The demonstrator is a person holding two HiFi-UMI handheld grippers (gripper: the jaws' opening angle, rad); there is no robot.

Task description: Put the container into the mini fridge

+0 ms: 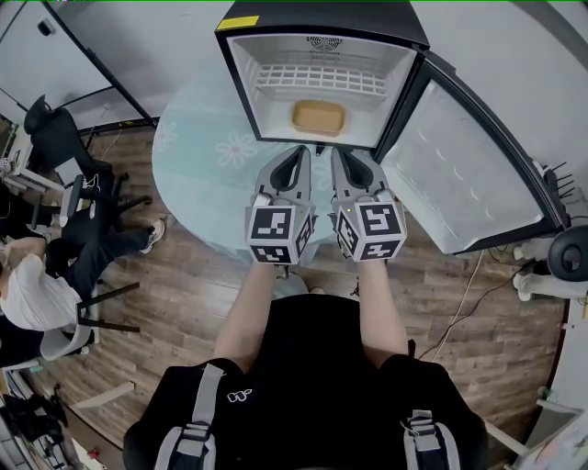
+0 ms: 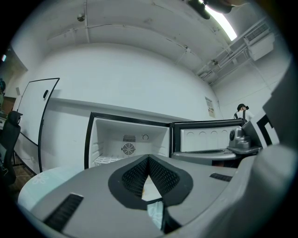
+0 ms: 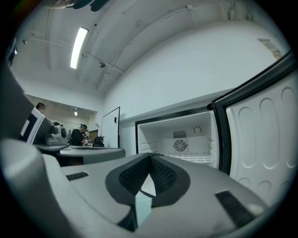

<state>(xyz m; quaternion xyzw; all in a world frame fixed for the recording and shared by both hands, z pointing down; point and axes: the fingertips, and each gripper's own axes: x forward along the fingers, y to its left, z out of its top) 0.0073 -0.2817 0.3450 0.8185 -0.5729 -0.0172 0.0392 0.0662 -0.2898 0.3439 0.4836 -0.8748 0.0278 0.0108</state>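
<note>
Two closed tools [image 1: 303, 151] [image 1: 336, 153], container [image 1: 318, 117] in mini fridge [image 1: 397, 83], just ahead

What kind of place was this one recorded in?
Probably an open office or lab workspace: a black office chair on wood flooring, a strip light under an exposed ceiling, and an open mini fridge on a round table.

A round table [image 1: 197, 156] with a pale flowered cover stands on the wood floor [image 1: 184, 275], reaching beneath and ahead of the left gripper [image 1: 302, 154] and right gripper [image 1: 337, 156]. Straight beyond their tips the open mini fridge [image 1: 322, 23] stands on it, with a tan container [image 1: 318, 117] on the fridge's floor.
</note>
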